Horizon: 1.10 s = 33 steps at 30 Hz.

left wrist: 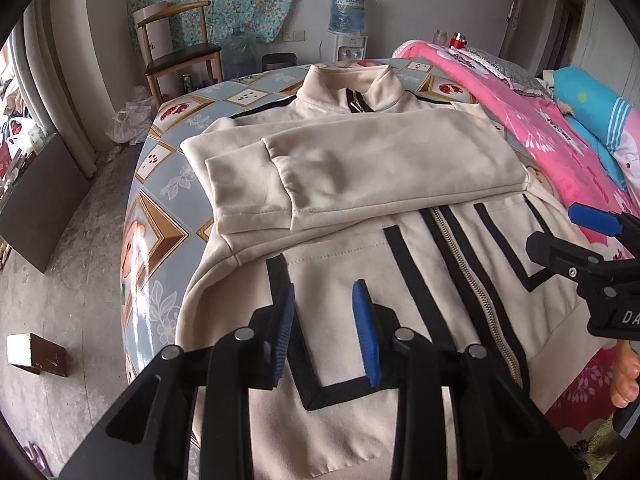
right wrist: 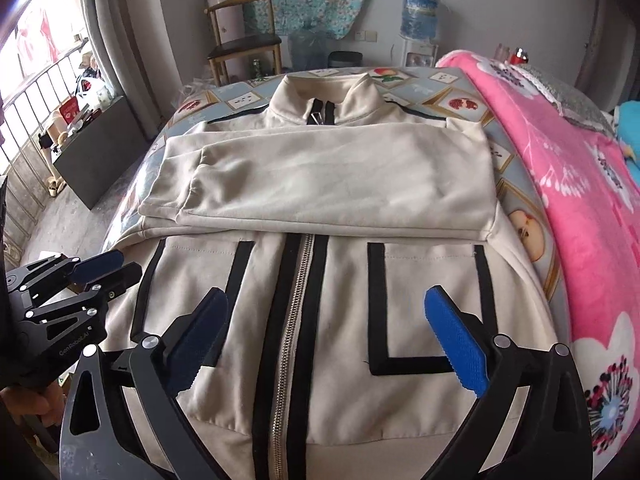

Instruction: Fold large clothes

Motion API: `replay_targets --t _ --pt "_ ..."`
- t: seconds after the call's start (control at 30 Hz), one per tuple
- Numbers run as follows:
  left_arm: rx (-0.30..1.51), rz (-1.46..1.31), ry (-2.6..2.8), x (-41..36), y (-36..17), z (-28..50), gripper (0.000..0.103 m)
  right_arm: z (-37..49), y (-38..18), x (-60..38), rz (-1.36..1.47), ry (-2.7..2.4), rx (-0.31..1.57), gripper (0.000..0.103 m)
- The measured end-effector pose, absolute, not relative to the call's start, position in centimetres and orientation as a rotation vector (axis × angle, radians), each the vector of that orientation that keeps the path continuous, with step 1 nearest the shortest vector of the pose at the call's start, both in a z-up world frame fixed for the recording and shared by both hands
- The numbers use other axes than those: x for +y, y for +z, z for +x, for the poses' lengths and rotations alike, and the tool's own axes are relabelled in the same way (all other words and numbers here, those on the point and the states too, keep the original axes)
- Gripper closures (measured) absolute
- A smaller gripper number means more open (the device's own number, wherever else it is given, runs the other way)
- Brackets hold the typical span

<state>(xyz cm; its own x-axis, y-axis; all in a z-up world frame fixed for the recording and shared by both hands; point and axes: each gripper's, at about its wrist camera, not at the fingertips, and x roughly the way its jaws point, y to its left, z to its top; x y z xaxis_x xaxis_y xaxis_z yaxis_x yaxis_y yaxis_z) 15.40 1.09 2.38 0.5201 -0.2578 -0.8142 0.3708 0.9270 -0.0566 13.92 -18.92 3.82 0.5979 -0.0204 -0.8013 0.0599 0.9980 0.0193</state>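
The left gripper (left wrist: 326,332) and the right gripper (right wrist: 326,340) both hovered with fingers spread and nothing held, above the near hem of the jacket (right wrist: 320,288). The cream jacket lay zipped and face up on the table (left wrist: 160,200), both sleeves (left wrist: 340,168) folded across its chest, its collar toward the far edge. A pink blanket (right wrist: 580,200) lay along the table's right edge.

Jacket (right wrist: 320,264) flat on table (right wrist: 520,216); sleeves (right wrist: 328,184) folded across chest; blanket (right wrist: 580,220) right.
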Motion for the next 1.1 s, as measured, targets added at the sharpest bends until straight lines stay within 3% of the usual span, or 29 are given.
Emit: replay_targets --t 0.53,0.83,1.1 --pt "0.871 0.153 -0.287 3.3 9.2 19.4 0.074 18.6 8.1 -18.0 -0.325 -0.164 0.858 0.007" --pt "0.75 0.212 -0.297 0.5 14.1 25.3 0.066 27.0 13.6 -21.3 -0.148 0.038 0.862 0.007" --pt "0.773 0.149 -0.338 -3.7 12.3 34.0 0.063 36.3 10.8 -24.1 0.007 0.087 0.977 0.007"
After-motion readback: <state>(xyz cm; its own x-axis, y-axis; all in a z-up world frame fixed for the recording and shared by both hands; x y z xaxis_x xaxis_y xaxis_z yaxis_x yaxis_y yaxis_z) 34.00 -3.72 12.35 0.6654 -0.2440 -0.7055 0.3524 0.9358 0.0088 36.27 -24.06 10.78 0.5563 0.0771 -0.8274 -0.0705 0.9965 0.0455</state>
